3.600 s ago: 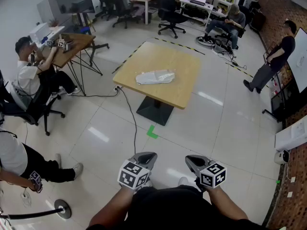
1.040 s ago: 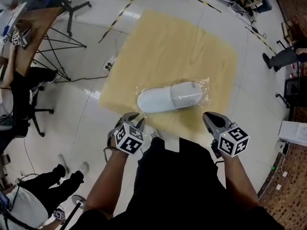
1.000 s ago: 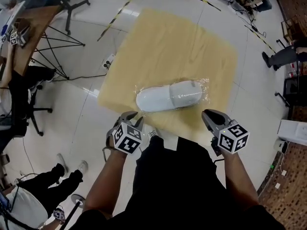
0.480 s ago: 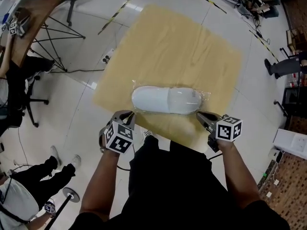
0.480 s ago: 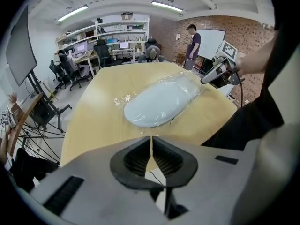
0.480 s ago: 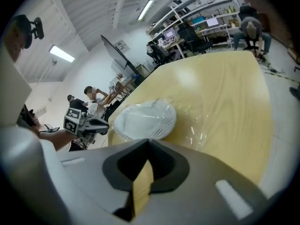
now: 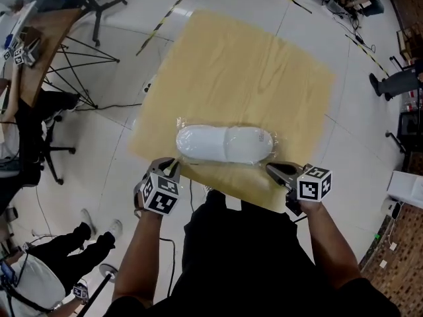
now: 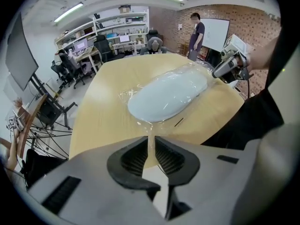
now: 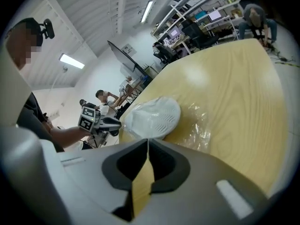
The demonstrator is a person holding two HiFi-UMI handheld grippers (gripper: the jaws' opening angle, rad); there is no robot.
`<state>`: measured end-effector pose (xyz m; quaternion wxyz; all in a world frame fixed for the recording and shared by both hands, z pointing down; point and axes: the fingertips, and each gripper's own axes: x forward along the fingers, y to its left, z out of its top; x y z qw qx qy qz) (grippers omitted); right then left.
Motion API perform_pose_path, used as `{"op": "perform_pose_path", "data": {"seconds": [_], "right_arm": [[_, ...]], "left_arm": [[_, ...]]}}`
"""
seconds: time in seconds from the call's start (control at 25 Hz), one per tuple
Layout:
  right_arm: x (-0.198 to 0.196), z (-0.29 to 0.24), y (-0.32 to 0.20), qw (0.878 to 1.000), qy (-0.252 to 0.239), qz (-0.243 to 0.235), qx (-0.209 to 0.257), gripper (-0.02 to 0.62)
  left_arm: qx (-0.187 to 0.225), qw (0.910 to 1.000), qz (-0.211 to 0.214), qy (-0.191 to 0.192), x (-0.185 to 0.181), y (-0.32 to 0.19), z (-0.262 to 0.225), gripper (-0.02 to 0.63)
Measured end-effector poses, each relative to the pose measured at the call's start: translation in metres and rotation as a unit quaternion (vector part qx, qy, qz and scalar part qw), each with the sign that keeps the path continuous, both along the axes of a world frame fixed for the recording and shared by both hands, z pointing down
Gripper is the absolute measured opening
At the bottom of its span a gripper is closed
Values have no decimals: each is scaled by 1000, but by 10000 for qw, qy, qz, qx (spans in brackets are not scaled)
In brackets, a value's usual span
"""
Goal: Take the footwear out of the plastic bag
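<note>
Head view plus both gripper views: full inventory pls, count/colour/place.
table: 1, light wood, centre
plastic bag: 1, clear, near edge of the table
slippers: white, inside the plastic bag; one or a pair, cannot tell
side desk: 1, brown, far left
office chairs: at least 2, black, left and far side
floor tape: at least 2 strips, black-yellow, beyond the table
whiteboard: 1, white, by brick wall
other people: at least 3, room edges
left gripper: 1, grey, bag's left end; jaws just opened slightly, nearly closed on the bag's corner film
right gripper: 1, grey, bag's right end; jaws together, nothing seen between them
forearms: 2, bare, bottom of head view
</note>
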<state>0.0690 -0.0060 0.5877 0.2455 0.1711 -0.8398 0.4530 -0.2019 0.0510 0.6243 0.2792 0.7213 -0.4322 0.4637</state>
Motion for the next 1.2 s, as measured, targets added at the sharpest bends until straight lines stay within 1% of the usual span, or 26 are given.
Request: {"op": "perform_pose_path", "data": {"seconds": [0.04, 0.08, 0.12, 0.2, 0.24, 0.28, 0.32, 0.36, 0.4, 0.44, 0.48, 0.52, 0.56, 0.6, 0.64, 0.68, 0.72, 0.76, 0.8, 0.92, 1.04, 1.12, 1.16, 1.2], "right_arm": [[1, 0, 1, 9999, 66, -47, 71, 40], [3, -2, 2, 9997, 132, -106, 146, 113], [7, -4, 2, 9995, 182, -147, 226, 158], [16, -14, -4, 9993, 131, -42, 362, 160], [20, -21, -10, 9992, -11, 126, 378, 153], [23, -28, -18, 9985, -231, 352, 336, 145], [24, -34, -27, 9966, -499, 612, 230, 141], [24, -38, -35, 9932, -758, 875, 81, 141], [24, -40, -43, 9893, -956, 1100, -77, 141], [22, -39, -49, 9859, -1079, 1257, -217, 143], [20, -36, -55, 9837, -1150, 1338, -334, 151], [17, -32, -59, 9825, -1200, 1360, -431, 152], [14, -29, -62, 9816, -1245, 1350, -521, 152], [12, -27, -63, 9809, -1289, 1329, -605, 152], [9, -25, -64, 9802, -1327, 1307, -673, 142], [7, -23, -63, 9798, -1358, 1284, -709, 117], [6, -22, -63, 9797, -1385, 1260, -711, 74], [6, -21, -62, 9794, -1425, 1244, -704, 23], [7, -21, -61, 9783, -1486, 1246, -723, 3], [8, -24, -60, 9699, -1816, 1343, -905, 2], [7, -28, -59, 9542, -2340, 1371, -1267, 2], [11, -32, -59, 9450, -2548, 1388, -1510, 2], [16, -34, -61, 9439, -2571, 1414, -1513, 3], [22, -37, -63, 9470, -2503, 1446, -1402, 15]], "left_arm": [[-3, 9999, -100, 36, -4, 1, -3, 74], [5, 9997, -229, 127, -8, 2, -8, 103], [49, 9988, -385, 282, -12, 2, -17, 129], [285, 9953, -637, 671, -16, -5, -45, 127], [436, 9940, -602, 804, -14, -11, -59, 118], [561, 9940, -397, 854, -6, -20, -70, 108], [642, 9945, -28, 823, 6, -29, -76, 106], [674, 9940, 474, 717, 23, -39, -79, 107], [667, 9906, 1066, 543, 42, -48, -78, 107], [646, 9830, 1690, 321, 62, -58, -75, 112], [620, 9715, 2286, 98, 81, -68, -71, 115], [547, 9579, 2817, -83, 97, -76, -64, 110], [389, 9437, 3277, -212, 110, -81, -55, 109], [182, 9297, 3664, -320, 120, -82, -45, 112], [2, 9176, 3951, -441, 125, -83, -36, 117], [-113, 9095, 4115, -575, 127, -83, -29, 117], [-182, 9065, 4163, -680, 126, -84, -24, 112], [-226, 9076, 4131, -718, 125, -84, -20, 103], [-245, 9110, 4061, -679, 124, -84, -18, 97], [-156, 9212, 3863, -442, 124, -80, -18, 78], [12, 9241, 3797, -432, 122, -79, -22, 57], [135, 9255, 3754, -480, 124, -80, -28, 41], [194, 9264, 3727, -502, 126, -81, -32, 34], [248, 9271, 3705, -521, 127, -81, -35, 29]]}}
